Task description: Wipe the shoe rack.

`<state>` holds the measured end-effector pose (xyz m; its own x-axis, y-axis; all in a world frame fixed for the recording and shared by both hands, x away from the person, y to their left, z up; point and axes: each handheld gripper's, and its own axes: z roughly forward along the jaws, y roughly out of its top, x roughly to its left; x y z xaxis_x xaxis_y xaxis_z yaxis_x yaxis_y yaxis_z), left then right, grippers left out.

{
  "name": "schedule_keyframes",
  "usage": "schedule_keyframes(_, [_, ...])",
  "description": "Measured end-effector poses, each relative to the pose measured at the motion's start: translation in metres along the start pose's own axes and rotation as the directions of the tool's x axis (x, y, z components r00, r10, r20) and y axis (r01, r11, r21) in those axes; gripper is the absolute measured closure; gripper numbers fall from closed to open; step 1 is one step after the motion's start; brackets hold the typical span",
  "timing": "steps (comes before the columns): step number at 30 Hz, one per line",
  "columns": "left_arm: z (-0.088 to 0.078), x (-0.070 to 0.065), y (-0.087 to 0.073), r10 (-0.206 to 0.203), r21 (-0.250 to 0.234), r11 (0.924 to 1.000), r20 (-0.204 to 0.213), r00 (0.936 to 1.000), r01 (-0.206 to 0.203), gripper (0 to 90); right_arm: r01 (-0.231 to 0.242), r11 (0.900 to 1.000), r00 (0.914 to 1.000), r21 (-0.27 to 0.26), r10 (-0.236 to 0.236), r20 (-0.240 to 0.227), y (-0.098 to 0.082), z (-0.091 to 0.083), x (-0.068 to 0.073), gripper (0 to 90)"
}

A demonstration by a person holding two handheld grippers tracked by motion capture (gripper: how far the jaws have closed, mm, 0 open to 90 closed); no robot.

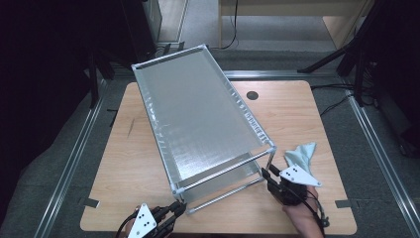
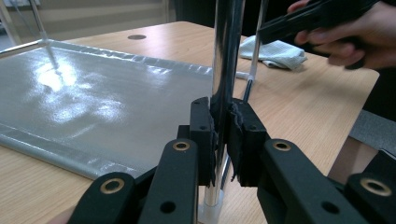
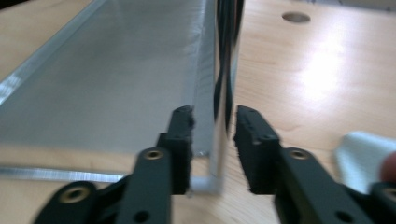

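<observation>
Chrome rack (image 1: 198,119) post pinched by left gripper (image 2: 223,135), right gripper (image 3: 214,144) fingers spread around its post; next, withdraw clear.

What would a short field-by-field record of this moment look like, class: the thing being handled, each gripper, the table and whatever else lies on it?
Thing handled: metal-framed rack with silvery fabric shelves, standing on the table
Left gripper: shut on a chrome post at the rack's near left corner
Right gripper: jaws apart, with the near right post between them, pads not pressing
Table: light wood, round hole near the far edge
Also there: pale cloth, crumpled beside the right gripper
</observation>
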<state>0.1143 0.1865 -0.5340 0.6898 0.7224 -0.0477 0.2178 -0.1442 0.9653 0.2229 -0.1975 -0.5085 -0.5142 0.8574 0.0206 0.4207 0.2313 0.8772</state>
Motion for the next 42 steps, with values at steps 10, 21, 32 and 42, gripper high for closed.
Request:
schedule_keyframes(10, [0.001,-0.001,0.0,0.002,-0.001,1.0,-0.008,1.0,-0.002,81.6,-0.042,0.999,0.9856,-0.03,0.046,0.162,-0.005,-0.036,-0.065,59.4])
schedule_keyframes(21, [0.002,-0.001,0.0,0.002,-0.003,1.0,-0.007,1.0,-0.002,81.7,-0.179,0.979,0.9521,0.094,0.148,0.267,-0.032,-0.02,-0.09,60.1])
schedule_keyframes(32, [0.002,-0.001,0.0,0.003,-0.003,1.0,-0.009,1.0,-0.003,81.7,-0.262,0.962,0.949,0.08,0.241,0.203,-0.022,-0.016,-0.064,57.6])
schedule_keyframes(42, [0.004,-0.001,-0.001,-0.001,-0.005,1.0,-0.007,1.0,0.001,81.8,-0.161,0.984,0.9529,0.075,0.135,0.271,-0.01,0.01,-0.088,21.3])
